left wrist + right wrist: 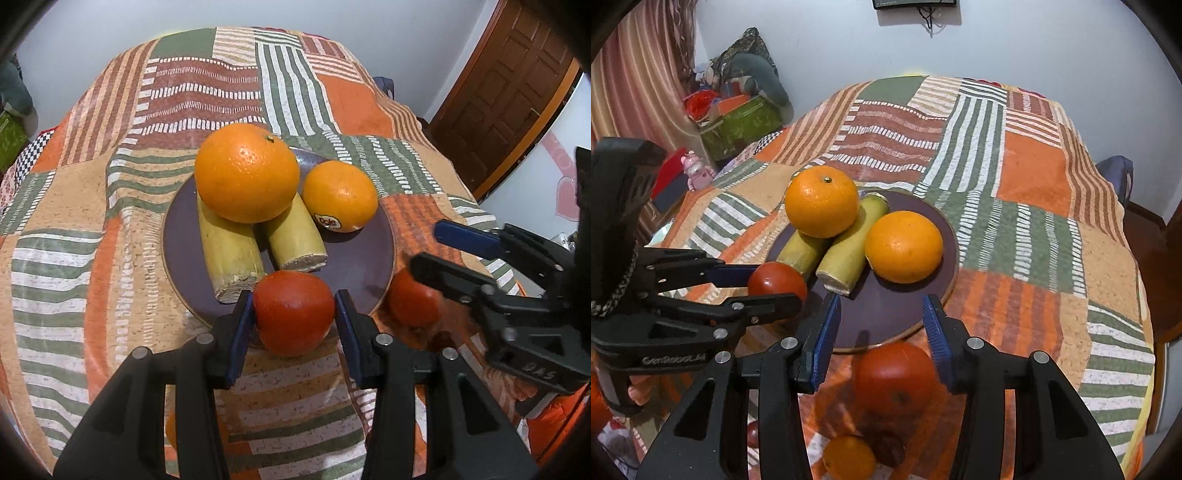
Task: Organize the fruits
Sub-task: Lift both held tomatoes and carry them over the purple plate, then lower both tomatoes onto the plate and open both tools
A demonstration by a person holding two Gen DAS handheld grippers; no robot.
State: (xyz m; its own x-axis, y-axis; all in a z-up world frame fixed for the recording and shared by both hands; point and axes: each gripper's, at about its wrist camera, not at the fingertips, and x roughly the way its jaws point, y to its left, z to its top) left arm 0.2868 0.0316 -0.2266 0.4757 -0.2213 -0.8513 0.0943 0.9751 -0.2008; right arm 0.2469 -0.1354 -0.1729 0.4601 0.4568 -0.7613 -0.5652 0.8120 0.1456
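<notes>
A dark purple plate point(354, 266) point(886, 314) holds two yellow-green cane pieces point(229, 247) point(846, 254). A big orange point(246, 172) point(822, 201) rests on top of them, and a smaller stickered orange point(340, 195) point(904, 246) lies beside them. My left gripper point(294, 295) point(777, 286) is shut on a red tomato point(293, 314) point(775, 278) at the plate's near rim. My right gripper point(882, 299) point(424, 245) stands open just above a second tomato point(895, 376) point(412, 301). That tomato lies on the cloth beside the plate, with a gap at the left pad.
A striped patchwork cloth point(1015, 229) covers the round table. A small orange point(849, 458) and a dark fruit point(888, 448) lie on the cloth near me. Boxes and clutter point(738, 110) stand far left, and a wooden door point(509, 92) is far right.
</notes>
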